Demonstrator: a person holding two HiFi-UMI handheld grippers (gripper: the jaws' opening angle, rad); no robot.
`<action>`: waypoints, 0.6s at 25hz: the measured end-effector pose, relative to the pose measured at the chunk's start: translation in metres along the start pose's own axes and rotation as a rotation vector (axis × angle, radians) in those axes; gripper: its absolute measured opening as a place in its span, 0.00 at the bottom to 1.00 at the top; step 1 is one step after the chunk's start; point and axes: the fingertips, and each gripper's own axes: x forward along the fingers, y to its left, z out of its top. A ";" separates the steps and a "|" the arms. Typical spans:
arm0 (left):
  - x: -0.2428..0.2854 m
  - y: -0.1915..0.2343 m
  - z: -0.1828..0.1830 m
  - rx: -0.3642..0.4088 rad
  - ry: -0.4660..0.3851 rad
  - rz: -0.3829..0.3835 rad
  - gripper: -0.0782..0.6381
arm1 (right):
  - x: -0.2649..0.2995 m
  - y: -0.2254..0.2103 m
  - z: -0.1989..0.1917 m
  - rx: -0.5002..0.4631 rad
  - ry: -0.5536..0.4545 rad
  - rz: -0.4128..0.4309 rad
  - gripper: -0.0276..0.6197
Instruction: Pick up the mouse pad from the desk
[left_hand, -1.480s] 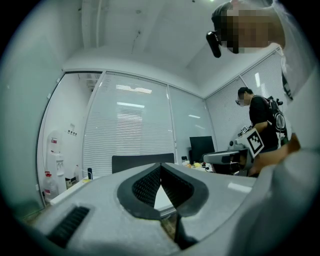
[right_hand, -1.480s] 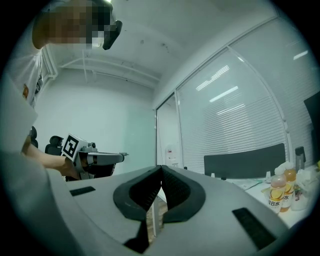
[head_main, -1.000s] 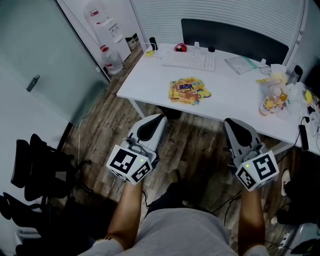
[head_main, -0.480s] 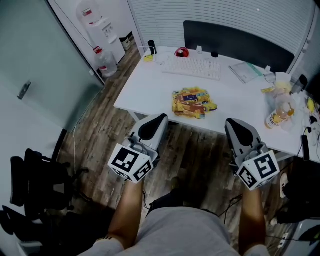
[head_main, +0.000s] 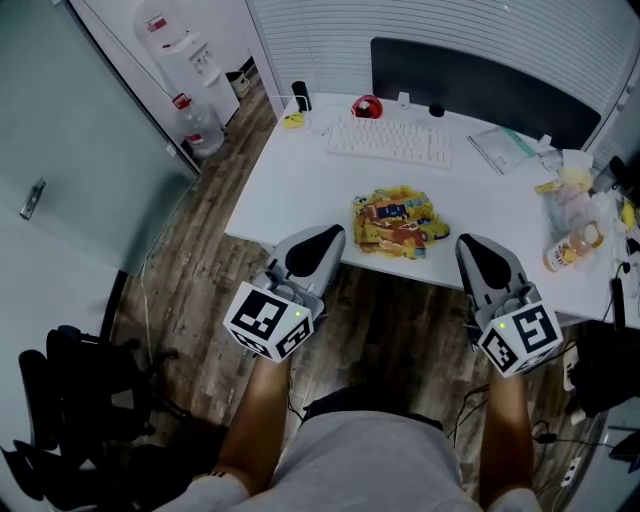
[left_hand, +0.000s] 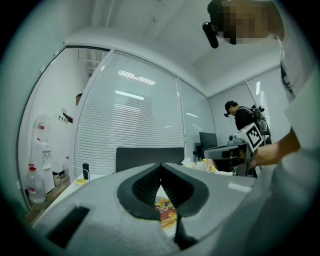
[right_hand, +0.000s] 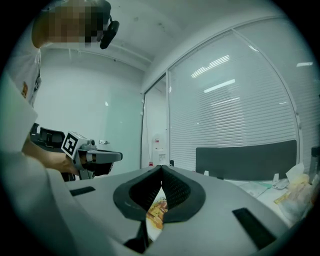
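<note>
The floor was dark wood. A white desk stood by white blinds. A water cooler stood near them.

From my seat, the mouse pad lay near the front edge of the desk, with the keyboard behind it and the monitor behind that. A bottle lay at the desk's right end. The left gripper and right gripper flanked the pad at the front edge.
</note>
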 end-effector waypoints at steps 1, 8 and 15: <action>0.002 0.006 -0.001 -0.002 0.002 -0.004 0.13 | 0.006 -0.001 -0.001 0.000 0.004 -0.004 0.06; 0.010 0.036 -0.011 -0.013 0.020 -0.029 0.13 | 0.034 -0.003 -0.013 0.011 0.039 -0.025 0.06; 0.016 0.042 -0.022 -0.026 0.040 -0.049 0.13 | 0.037 -0.007 -0.026 0.021 0.078 -0.042 0.06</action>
